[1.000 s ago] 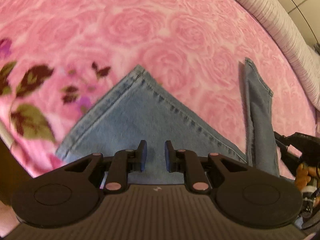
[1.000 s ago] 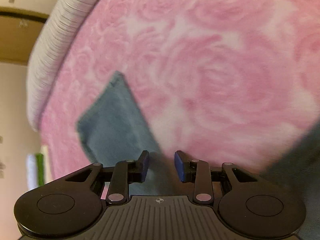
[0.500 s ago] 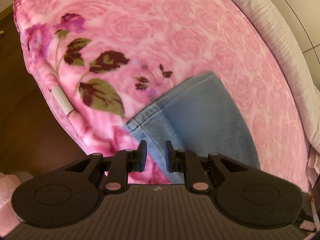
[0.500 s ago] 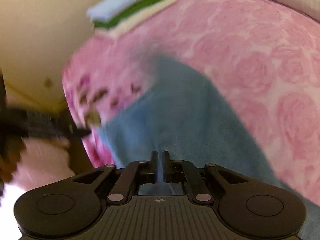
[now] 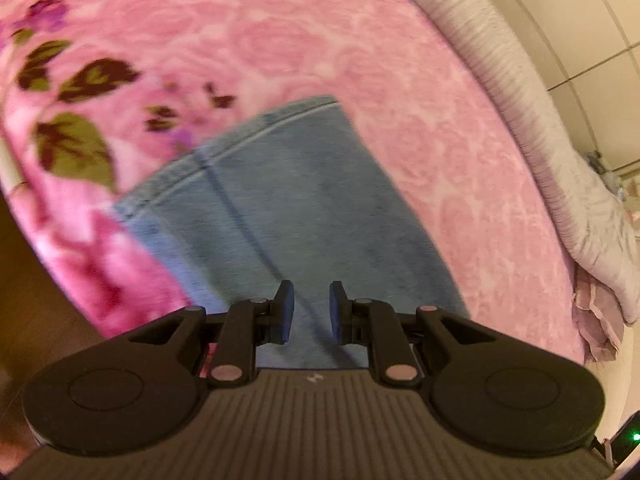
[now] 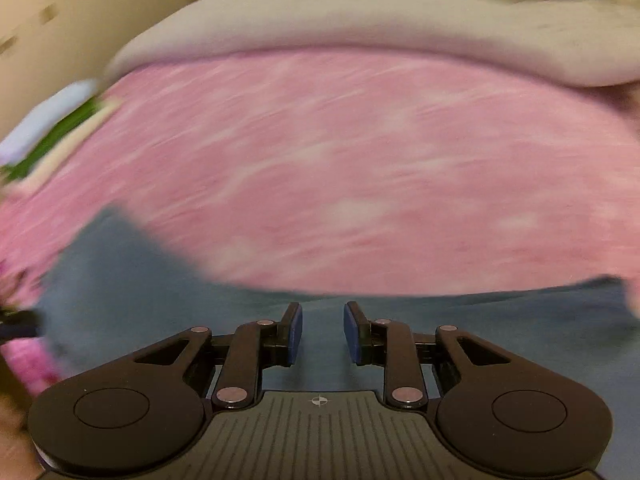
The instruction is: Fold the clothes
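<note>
- left gripper [image 5: 310, 306]: seen from its own wrist camera, the two blue-padded fingers stand apart with a clear gap between them and nothing held; denim shows through the gap.
- jeans [image 5: 280, 216]: light blue denim lying flat on the pink blanket [image 5: 304, 48]; in the left view a stitched hem edge runs across the far end of the cloth, and a seam line runs from it toward the gripper.
- position of the jeans: near the blanket's edge on the left, where a print of dark leaves [image 5: 72, 148] and purple flowers shows; the brown floor [image 5: 28, 280] lies beyond that edge.
- right gripper [image 6: 322, 332]: fingers parted, empty, above a broad stretch of the jeans [image 6: 500, 320] that fills the lower part of this view; whether the pads touch the cloth cannot be told.
- right view is motion-blurred; the denim reaches up on the left to a blurred corner, with pink blanket [image 6: 340, 152] beyond.
- grey quilted bedding [image 6: 360, 28]: banked along the blanket's far side; in the left view it runs down the right edge.
- folded pile [image 6: 52, 128]: white and green, blurred, at the far left of the bed.
</note>
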A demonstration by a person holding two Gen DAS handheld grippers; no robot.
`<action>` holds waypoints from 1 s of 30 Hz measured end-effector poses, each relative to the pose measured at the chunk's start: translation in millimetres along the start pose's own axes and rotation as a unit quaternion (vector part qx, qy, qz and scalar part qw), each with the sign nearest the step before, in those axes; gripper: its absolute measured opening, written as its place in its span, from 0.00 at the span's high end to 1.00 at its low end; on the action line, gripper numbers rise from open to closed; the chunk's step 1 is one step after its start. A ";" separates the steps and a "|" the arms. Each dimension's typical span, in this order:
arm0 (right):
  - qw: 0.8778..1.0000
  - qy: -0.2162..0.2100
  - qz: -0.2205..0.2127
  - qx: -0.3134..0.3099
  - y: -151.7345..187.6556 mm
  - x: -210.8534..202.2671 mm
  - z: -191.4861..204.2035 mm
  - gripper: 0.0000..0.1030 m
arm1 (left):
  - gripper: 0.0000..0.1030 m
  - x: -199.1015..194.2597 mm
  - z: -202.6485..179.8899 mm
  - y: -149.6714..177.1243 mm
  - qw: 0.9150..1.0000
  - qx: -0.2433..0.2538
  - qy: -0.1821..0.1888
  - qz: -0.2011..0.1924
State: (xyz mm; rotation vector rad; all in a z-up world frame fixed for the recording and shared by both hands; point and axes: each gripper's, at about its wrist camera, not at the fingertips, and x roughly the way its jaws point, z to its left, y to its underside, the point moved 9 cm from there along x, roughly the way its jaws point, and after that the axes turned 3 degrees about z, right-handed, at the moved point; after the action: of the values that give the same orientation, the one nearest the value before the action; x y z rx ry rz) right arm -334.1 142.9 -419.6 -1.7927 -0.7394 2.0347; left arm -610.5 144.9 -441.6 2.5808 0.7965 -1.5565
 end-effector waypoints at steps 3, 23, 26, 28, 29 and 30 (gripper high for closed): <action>0.995 0.056 -0.087 0.003 -9.5 -9.2 -59.2 0.74 | 0.87 6.2 -18.2 5.1 0.999 0.031 0.012 -0.041; 0.945 0.106 -0.311 -0.004 -25.2 -149.7 -211.4 0.70 | 0.87 -17.7 -79.2 100.5 0.968 0.186 0.039 -0.161; 0.941 0.149 -0.299 -0.049 -16.8 -159.4 -199.0 0.69 | 0.86 -41.8 -71.6 113.8 0.963 0.198 0.038 -0.181; 0.945 0.154 -0.288 -0.034 -4.0 -169.5 -190.2 0.69 | 0.86 -56.3 -58.5 124.6 0.965 0.189 0.039 -0.178; 0.949 0.140 -0.282 -0.004 5.5 -176.4 -184.2 0.69 | 0.85 -63.3 -52.1 128.4 0.966 0.183 0.045 -0.175; 0.955 0.104 -0.276 0.036 17.4 -182.7 -176.3 0.69 | 0.84 -69.6 -43.4 129.0 0.967 0.177 0.046 -0.175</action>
State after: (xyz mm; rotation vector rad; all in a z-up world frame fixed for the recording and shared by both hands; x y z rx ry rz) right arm -130.9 55.0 -294.2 -1.5084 -0.9562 1.4645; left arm -544.6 16.1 -392.1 2.9051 1.1294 -1.8294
